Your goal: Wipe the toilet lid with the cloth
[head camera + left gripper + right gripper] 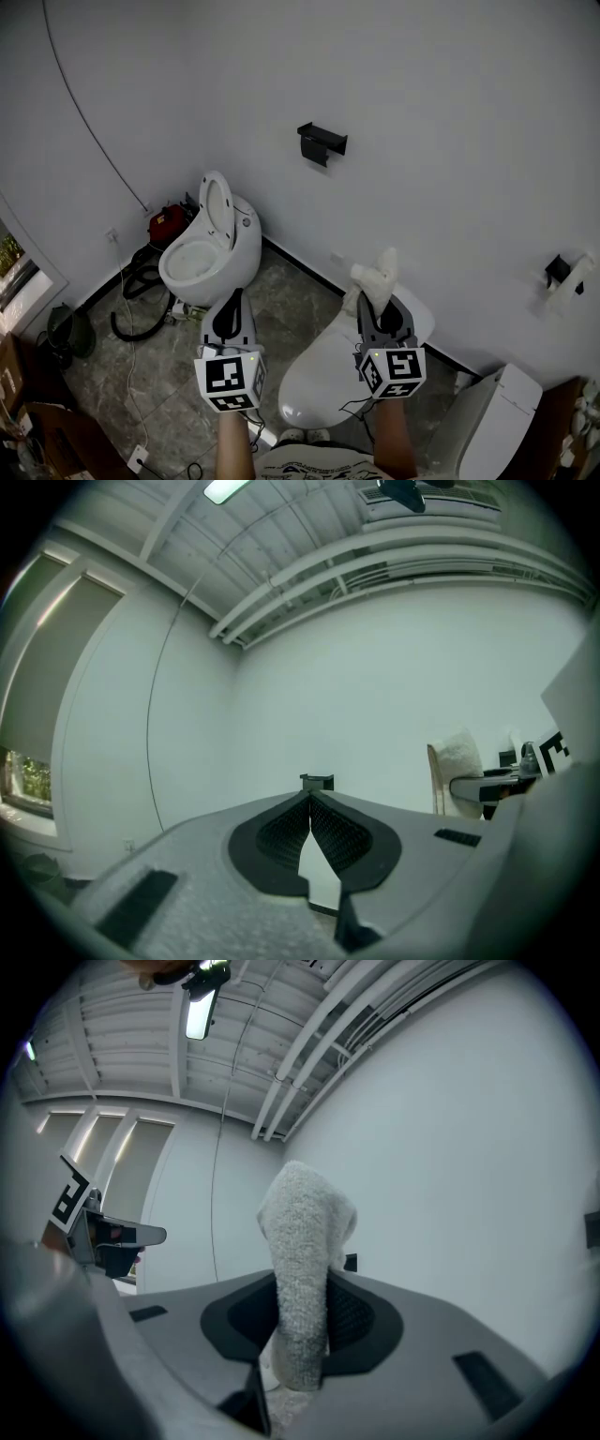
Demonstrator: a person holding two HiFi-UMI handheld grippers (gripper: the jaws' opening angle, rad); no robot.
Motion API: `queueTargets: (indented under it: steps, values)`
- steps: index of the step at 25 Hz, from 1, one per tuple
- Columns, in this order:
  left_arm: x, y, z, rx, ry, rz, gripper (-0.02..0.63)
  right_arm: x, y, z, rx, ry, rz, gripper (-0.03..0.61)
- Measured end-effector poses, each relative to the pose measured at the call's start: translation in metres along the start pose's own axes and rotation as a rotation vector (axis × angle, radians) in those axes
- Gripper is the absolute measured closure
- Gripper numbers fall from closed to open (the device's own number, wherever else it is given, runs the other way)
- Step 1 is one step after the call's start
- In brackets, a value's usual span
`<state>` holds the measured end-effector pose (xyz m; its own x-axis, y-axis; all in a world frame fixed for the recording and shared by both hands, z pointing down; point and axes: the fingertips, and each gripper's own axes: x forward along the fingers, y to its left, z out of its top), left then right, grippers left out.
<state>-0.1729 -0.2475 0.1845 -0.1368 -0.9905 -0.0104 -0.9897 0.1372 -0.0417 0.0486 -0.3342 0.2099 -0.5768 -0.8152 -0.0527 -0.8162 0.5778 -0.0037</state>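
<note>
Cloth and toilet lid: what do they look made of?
Cloth: white terry or microfibre by the look, matte, with a fuzzy looped pile. Toilet lid: hard, smooth, glossy white with a soft sheen; plastic or ceramic, can't tell.

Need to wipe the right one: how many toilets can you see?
2 for certain: an open toilet by the far wall at left, and a closed toilet at bottom centre. A white fixture at the lower right edge may be a third.

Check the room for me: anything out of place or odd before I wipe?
Yes: a black hose lies loose on the floor beside the far toilet, whose lid is up. The cloth is clamped in the right gripper; nothing looks spilled.
</note>
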Motion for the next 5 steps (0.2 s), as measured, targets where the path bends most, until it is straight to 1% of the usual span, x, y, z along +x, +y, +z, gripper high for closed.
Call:
queueTargets:
  steps: [5]
  values:
    - [0.0042, -0.0049, -0.0016, -0.003, -0.002, -0.010, 0.604, 0.0020, -0.0016, -0.0025, 0.002, 0.002, -0.001, 0.476]
